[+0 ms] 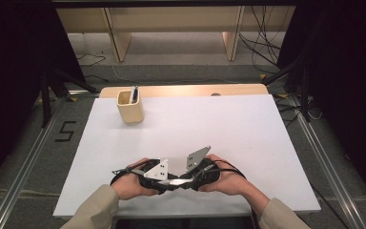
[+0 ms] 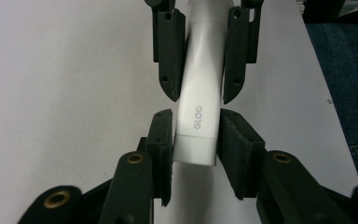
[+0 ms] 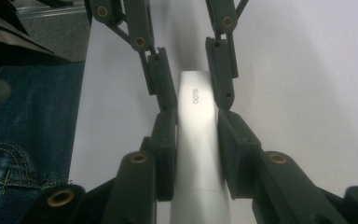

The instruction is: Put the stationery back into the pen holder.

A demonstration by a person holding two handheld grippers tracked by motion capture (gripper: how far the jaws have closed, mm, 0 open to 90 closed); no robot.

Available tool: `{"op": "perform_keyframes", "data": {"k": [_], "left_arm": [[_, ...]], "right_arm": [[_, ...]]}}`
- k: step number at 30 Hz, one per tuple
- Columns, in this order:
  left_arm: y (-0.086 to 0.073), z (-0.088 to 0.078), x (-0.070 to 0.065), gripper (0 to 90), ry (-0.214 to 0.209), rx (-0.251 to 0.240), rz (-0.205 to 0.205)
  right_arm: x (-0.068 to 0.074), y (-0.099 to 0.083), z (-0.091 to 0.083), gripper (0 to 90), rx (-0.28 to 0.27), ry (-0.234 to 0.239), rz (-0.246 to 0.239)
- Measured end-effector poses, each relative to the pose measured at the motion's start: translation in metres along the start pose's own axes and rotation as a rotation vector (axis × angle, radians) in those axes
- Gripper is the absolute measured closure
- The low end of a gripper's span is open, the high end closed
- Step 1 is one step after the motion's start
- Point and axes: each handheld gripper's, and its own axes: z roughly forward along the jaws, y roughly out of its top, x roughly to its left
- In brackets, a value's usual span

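- Glue stick (image 2: pixel 198 114), white, marked GLOO, was held level between both grippers, just above the table (image 1: pixel 248 124) edge nearest the person, well apart from the wooden cup (image 1: pixel 130 109).
- Right gripper (image 3: pixel 196 149) was clamped on its body.
- Left gripper (image 2: pixel 196 140) had its pads against the cap end.
- Judgement: squeeze the left firmly, then pull straight along the stick's axis.

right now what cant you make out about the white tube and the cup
- White GLOO tube: its far end is cut off by the top edge of the left gripper view, its near end by the bottom edge of the right gripper view.
- In the high view, hands and grey plates cover most of the tube.
- Cup: the dark item inside is too small to identify in the high view.
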Motion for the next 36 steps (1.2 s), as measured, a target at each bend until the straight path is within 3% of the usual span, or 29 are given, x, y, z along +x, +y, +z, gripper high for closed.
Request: {"op": "perform_keyframes", "data": {"k": [6,13,17,20,23,29,36], "left_arm": [[0.003,0.000,-0.002,70.2,0.005,0.022,0.023],[0.004,-0.002,-0.001,70.7,0.004,0.025,-0.012],[0.001,-0.003,0.000,70.8,0.027,0.043,-0.026],[0.000,-0.007,0.003,70.8,0.050,0.038,-0.045],[-0.002,-0.010,0.007,70.8,0.077,0.022,-0.077],[-0.007,-0.018,0.013,70.8,0.153,0.007,-0.146],[-0.010,-0.029,0.019,70.8,0.286,-0.040,-0.256]], "right_arm": [[0.000,0.001,-0.001,67.9,-0.003,0.001,0.000],[-0.001,0.001,-0.002,65.9,-0.025,-0.004,0.010],[-0.002,0.001,-0.006,54.7,-0.068,-0.026,0.030],[-0.006,0.000,-0.010,43.4,-0.096,-0.049,0.074],[-0.010,0.000,-0.015,32.3,-0.130,-0.103,0.131],[-0.017,-0.004,-0.029,21.8,-0.220,-0.227,0.207],[-0.025,-0.014,-0.040,19.2,-0.277,-0.360,0.298]]}}
